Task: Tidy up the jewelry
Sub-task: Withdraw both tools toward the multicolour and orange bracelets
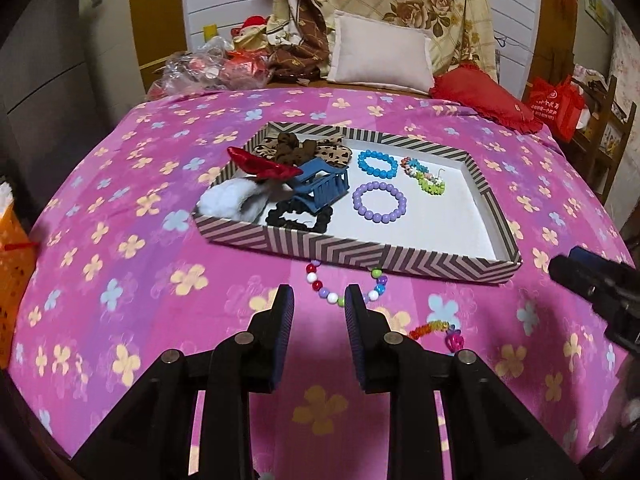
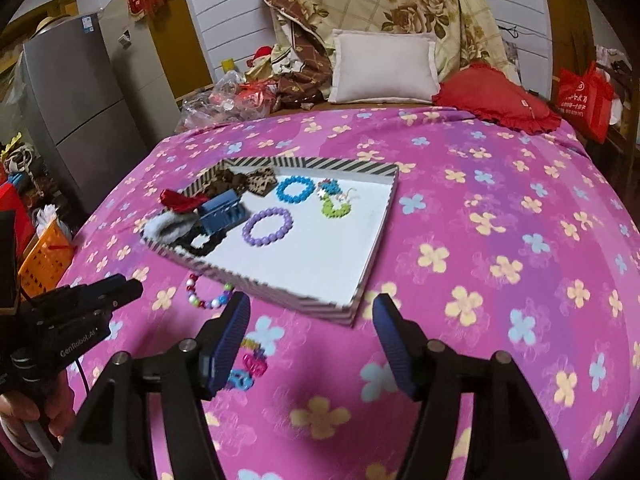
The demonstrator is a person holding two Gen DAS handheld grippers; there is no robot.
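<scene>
A striped shallow tray [image 1: 352,254] [image 2: 308,302] lies on the pink flowered bedspread. It holds a purple bead bracelet [image 1: 379,202] [image 2: 267,227], a blue one [image 1: 377,164] [image 2: 295,189], a green and multicoloured one [image 1: 426,176] [image 2: 335,205], a blue hair claw [image 1: 322,186] [image 2: 222,210], scrunchies and bows. Outside the tray's near wall lie a multicoloured bead bracelet [image 1: 344,286] [image 2: 208,294] and a bright charm bracelet [image 1: 438,330] [image 2: 250,364]. My left gripper [image 1: 320,300] is open and empty just before the bead bracelet. My right gripper [image 2: 312,312] is open and empty near the tray's corner.
Pillows [image 1: 380,54] and a red cushion [image 1: 486,96] lie at the bed's head, with plastic bags [image 1: 200,68] at the left. An orange basket [image 2: 44,256] and a grey fridge [image 2: 80,96] stand left of the bed. A red bag [image 2: 584,98] hangs at the right.
</scene>
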